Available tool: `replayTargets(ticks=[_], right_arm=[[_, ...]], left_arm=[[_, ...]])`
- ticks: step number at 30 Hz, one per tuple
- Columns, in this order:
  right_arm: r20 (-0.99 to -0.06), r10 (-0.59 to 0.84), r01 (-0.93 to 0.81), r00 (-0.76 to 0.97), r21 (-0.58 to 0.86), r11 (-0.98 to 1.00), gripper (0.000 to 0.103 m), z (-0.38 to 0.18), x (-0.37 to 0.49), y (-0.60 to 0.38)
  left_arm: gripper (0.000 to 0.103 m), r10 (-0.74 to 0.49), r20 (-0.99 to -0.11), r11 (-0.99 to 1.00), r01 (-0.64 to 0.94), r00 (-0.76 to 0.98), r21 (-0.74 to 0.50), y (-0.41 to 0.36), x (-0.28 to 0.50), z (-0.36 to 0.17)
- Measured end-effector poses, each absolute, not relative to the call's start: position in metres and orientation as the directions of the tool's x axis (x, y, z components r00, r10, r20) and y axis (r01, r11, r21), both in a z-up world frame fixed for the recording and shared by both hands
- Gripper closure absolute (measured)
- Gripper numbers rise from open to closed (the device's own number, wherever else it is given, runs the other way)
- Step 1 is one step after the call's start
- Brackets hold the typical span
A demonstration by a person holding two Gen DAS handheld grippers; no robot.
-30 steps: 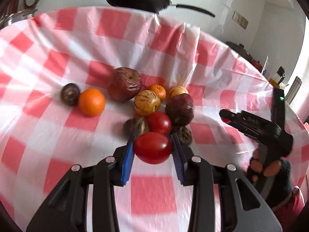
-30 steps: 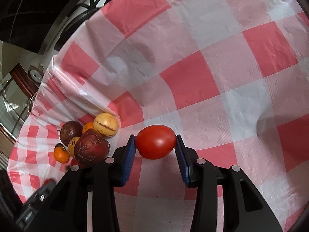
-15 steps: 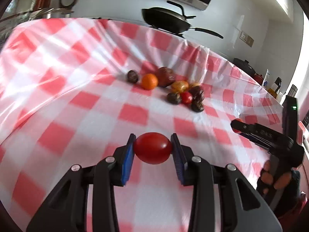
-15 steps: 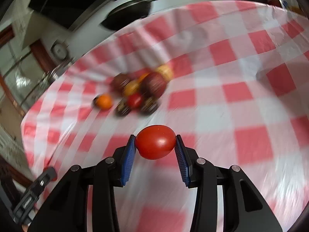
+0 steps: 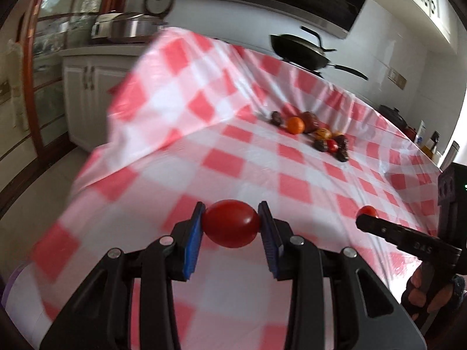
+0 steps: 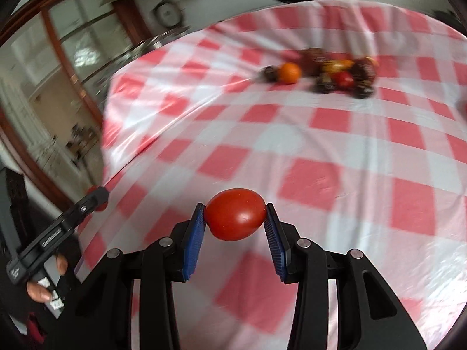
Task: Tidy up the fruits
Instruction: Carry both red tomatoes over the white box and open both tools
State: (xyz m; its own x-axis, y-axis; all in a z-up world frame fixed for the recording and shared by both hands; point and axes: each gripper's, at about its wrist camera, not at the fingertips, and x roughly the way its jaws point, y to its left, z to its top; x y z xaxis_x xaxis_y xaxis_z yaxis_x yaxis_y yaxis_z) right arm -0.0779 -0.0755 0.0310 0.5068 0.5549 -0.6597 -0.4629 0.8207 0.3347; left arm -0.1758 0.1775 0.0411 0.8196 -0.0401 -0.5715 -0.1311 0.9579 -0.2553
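Left wrist view: left tool [image 5: 230,227] clamped on a red tomato [image 5: 231,223], blue pads [image 5: 194,237] pressed to both sides, fruit carried clear above the checked cloth [image 5: 163,110] covering the counter. Fruit pile [image 5: 313,134] far off, toward the back of the cloth: orange [image 5: 295,124], dark round fruits, a small red one, a yellowish one. Black pan [image 5: 300,50] beyond the pile. Right tool [image 5: 368,217] at right of the pile's near side, seen side-on, a bit of red at its tip; gloved hand [image 5: 429,294] on its grip.

Right wrist view: right tool [image 6: 235,223] narrow, gripped on a second red tomato [image 6: 235,214], likewise held off the cloth. Pile [image 6: 324,73] blurred, well apart, upper right. Left tool [image 6: 95,199] at lower left of the pile, fingers [image 6: 43,291] on its handle.

Step in hand, judged: carrying both tomatoes away from the mixed pile toward the near part of the counter, to group them as one kind. Next move calls for lowering each tomato to the cloth, side by side, well clear of the cloth's left edge, then easing the pads apart slowly; smooth round fruit likely to roll on the slick cloth.
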Motion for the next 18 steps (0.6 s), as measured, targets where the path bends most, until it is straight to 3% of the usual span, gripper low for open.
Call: replayTargets(ticks=[12,18], right_arm=[[-0.697,0.618,-0.723,0.364,0.207,0.659,0.062,0.035,-0.157,0.036],[-0.712,0.657,-0.873,0.248,0.131,0.47,0.062,0.035,-0.215,0.097]], left_arm=[[0.066,0.095,-0.595,0.929,-0.286,0.798,-0.235,0.25,-0.259,0.018],[0.066,0.184,-0.629,0.891,-0.398,0.755,-0.218,0.29,-0.31,0.0]])
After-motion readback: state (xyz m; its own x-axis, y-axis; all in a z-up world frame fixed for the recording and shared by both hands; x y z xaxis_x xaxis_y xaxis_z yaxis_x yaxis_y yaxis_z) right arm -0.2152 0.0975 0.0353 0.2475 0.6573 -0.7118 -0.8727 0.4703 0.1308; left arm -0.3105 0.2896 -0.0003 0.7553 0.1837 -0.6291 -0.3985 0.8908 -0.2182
